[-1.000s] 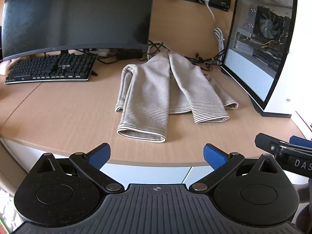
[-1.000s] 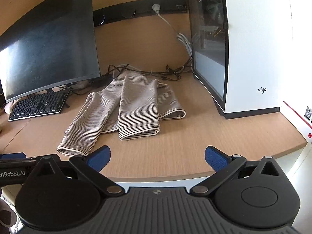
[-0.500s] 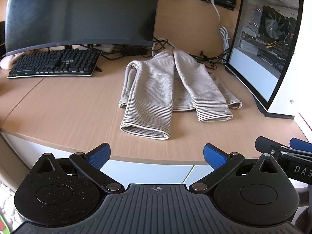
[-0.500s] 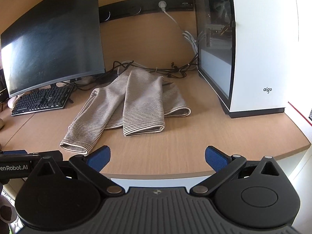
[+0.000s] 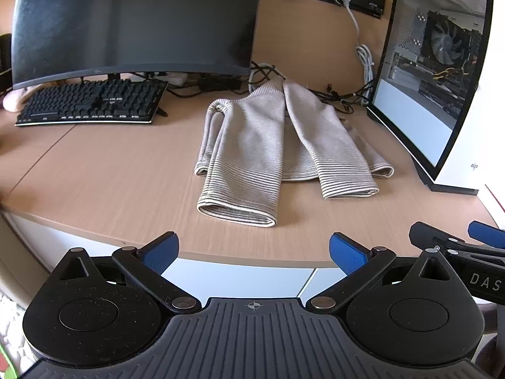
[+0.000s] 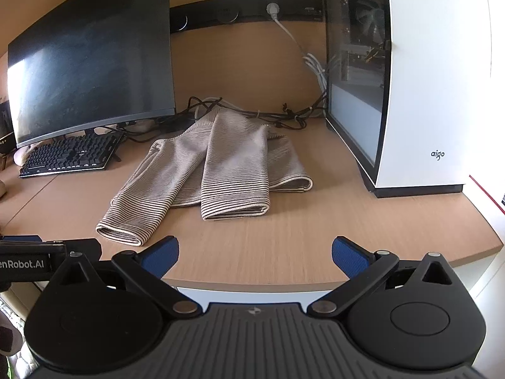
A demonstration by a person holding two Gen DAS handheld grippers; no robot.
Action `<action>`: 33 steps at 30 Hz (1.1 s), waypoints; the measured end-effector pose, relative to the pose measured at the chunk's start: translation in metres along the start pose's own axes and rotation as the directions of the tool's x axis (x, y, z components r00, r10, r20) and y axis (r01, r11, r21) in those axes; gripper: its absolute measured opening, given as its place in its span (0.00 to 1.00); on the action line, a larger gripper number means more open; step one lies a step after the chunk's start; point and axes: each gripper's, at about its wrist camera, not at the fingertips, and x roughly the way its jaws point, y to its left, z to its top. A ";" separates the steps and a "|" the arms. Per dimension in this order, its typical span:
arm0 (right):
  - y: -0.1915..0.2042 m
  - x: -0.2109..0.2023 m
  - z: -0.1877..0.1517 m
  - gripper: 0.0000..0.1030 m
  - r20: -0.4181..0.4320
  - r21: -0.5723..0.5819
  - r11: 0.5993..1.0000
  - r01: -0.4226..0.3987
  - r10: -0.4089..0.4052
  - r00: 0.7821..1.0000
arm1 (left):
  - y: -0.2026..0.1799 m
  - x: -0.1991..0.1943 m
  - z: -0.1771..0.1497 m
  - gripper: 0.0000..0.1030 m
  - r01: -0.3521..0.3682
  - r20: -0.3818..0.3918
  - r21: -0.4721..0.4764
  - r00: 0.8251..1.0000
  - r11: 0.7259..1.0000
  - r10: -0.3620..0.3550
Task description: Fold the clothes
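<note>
A striped beige sweater (image 5: 277,145) lies flat on the wooden desk (image 5: 110,170), in the middle of both frames, with its 2 sleeves folded forward over the body so the cuffs point toward the near desk edge. The left gripper (image 5: 252,251) hangs at the bottom of its frame, just off that edge, its 2 blue-padded fingers (image 5: 159,249) spread wide with nothing between them. The right gripper (image 6: 255,252) sits likewise at the bottom of its frame, splayed wide and empty, short of the nearer cuff. Neither tool touches the sweater. In the left wrist view a curved monitor (image 5: 139,22) fills the upper left with a black keyboard (image 5: 91,102) below it, and a white PC case (image 5: 442,72) with a glass side panel stands at the right. Cables (image 6: 252,113) tangle behind the sweater at the back of the desk.
</note>
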 end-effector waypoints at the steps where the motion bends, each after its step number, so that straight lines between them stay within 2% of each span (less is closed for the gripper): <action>1: 0.000 -0.001 0.000 1.00 0.005 -0.001 1.000 0.000 0.000 1.000 | 0.000 0.000 0.000 1.00 -0.001 0.001 -0.002 1.000 1.000 0.001; 33: 0.007 0.007 0.002 1.00 -0.024 -0.014 1.000 0.009 -0.010 1.000 | 0.008 0.008 0.002 1.00 0.013 -0.012 -0.019 1.000 1.000 -0.013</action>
